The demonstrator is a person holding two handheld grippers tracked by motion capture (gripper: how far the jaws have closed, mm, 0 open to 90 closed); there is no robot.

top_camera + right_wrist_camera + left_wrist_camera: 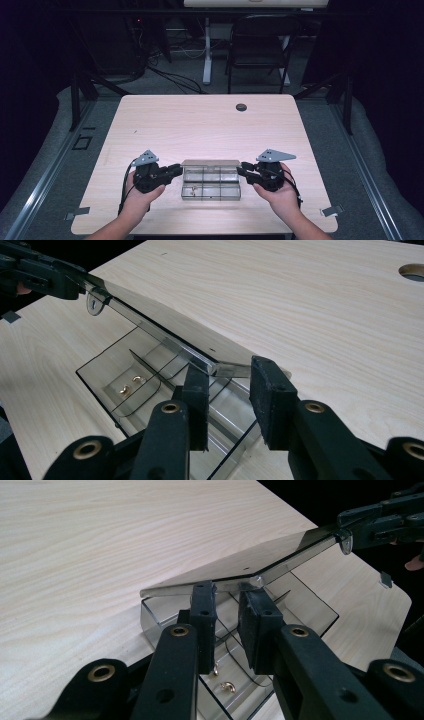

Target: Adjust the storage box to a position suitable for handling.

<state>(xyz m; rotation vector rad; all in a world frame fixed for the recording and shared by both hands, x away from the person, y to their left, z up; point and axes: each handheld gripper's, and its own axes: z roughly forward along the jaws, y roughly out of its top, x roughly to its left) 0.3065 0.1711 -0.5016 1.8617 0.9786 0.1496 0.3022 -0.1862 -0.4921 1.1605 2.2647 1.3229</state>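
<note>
Clear box lid (210, 163) betw. L gripper (227, 625) pads, pinched.

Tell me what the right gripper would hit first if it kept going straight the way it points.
Probably the raised clear plastic lid of the compartment box: its end corner lies between the right gripper's jaws already. Farther along that line, the left gripper holds the lid's other end.

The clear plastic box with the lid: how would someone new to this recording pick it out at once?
Start at the pale wooden table and look to its near edge, between the left gripper and right gripper. There lies the clear plastic box, divided into compartments, its lid raised. Unlike anything else there, it is transparent, with two small gold hooks inside.
</note>
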